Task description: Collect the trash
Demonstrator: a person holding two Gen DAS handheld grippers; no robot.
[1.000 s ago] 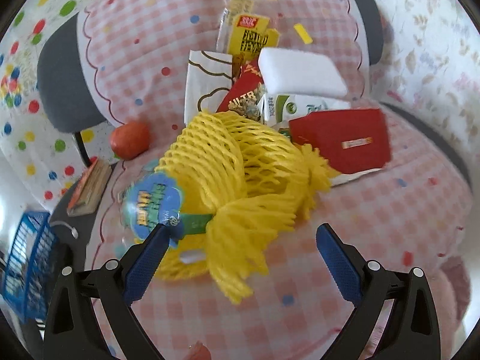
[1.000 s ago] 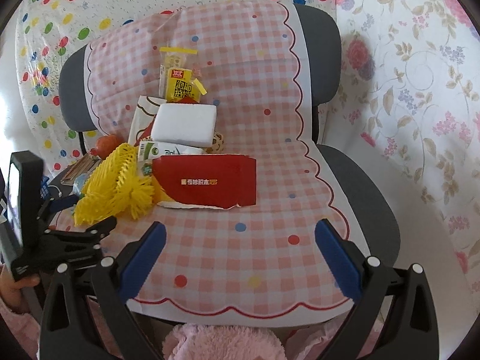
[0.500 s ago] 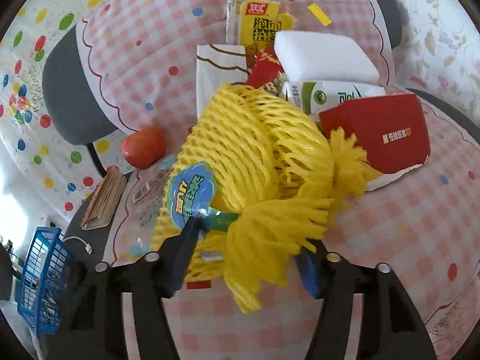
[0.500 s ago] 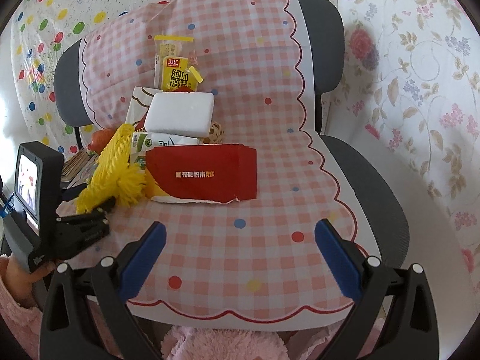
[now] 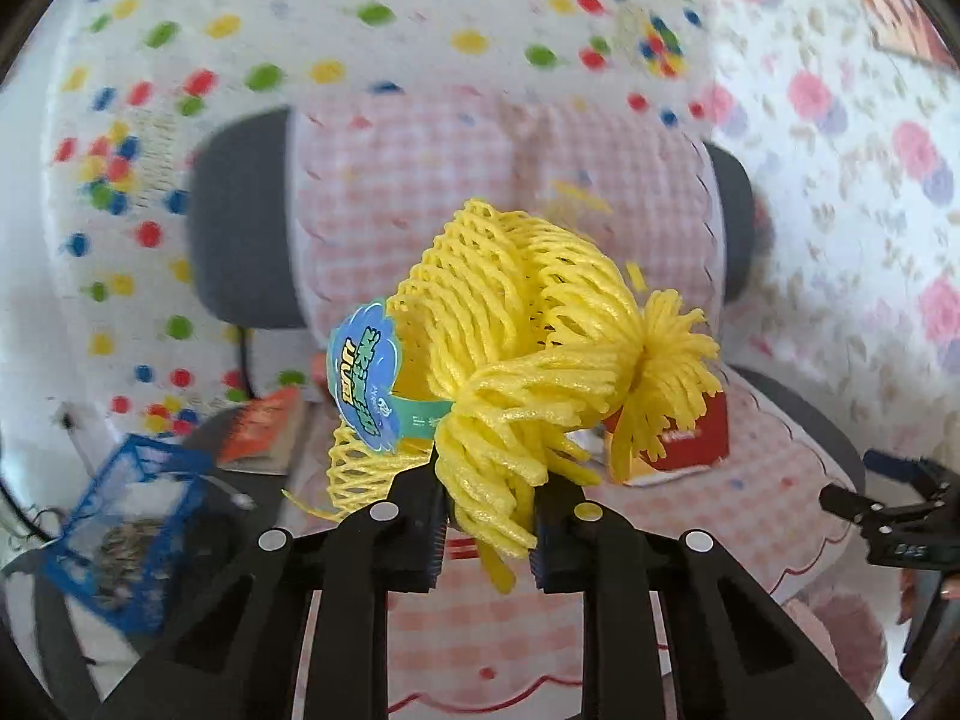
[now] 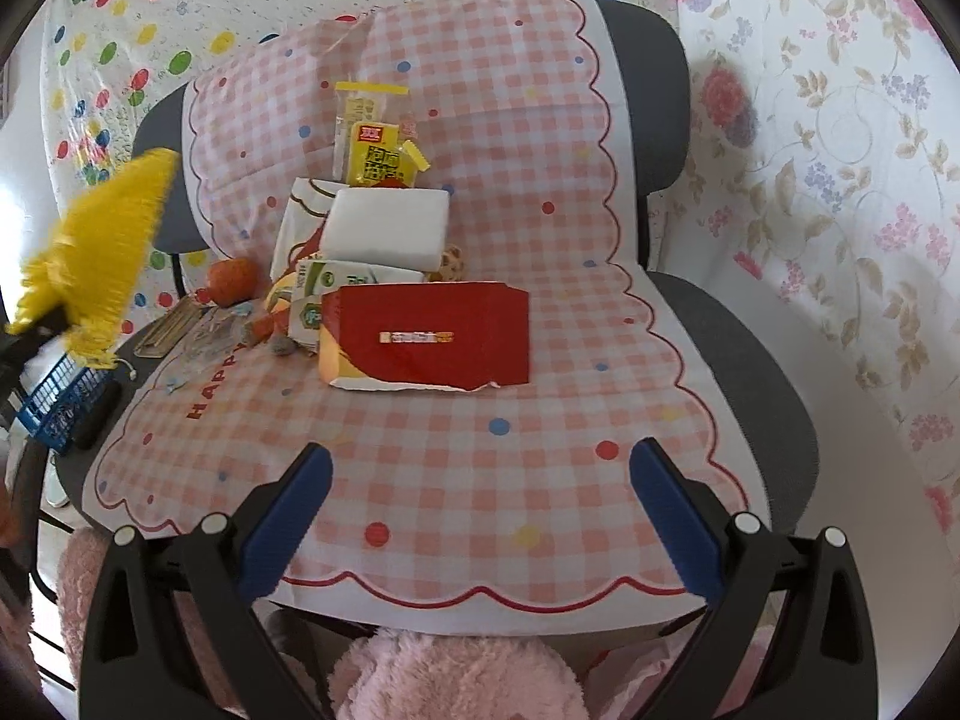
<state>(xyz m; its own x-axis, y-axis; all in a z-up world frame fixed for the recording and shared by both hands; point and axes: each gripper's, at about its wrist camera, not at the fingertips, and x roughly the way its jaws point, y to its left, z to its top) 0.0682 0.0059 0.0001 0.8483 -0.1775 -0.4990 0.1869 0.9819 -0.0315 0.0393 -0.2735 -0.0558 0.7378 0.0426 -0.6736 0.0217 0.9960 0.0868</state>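
here the left hand-held gripper [image 5: 489,531] is closing on yellow netting [image 5: 510,324], clear of seat edge

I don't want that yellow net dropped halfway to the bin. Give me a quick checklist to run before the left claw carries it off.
1. Yellow foam net between the left claw pads, jaws closing: ok.
2. Net lifted clear of the checked seat cover: ok.
3. Grip takes more than the loose fringe: cannot tell.
4. Blue basket in view at lower left: ok.
5. Right claw open, empty, out of the path: ok.
6. Red box not snagged by the net: ok.
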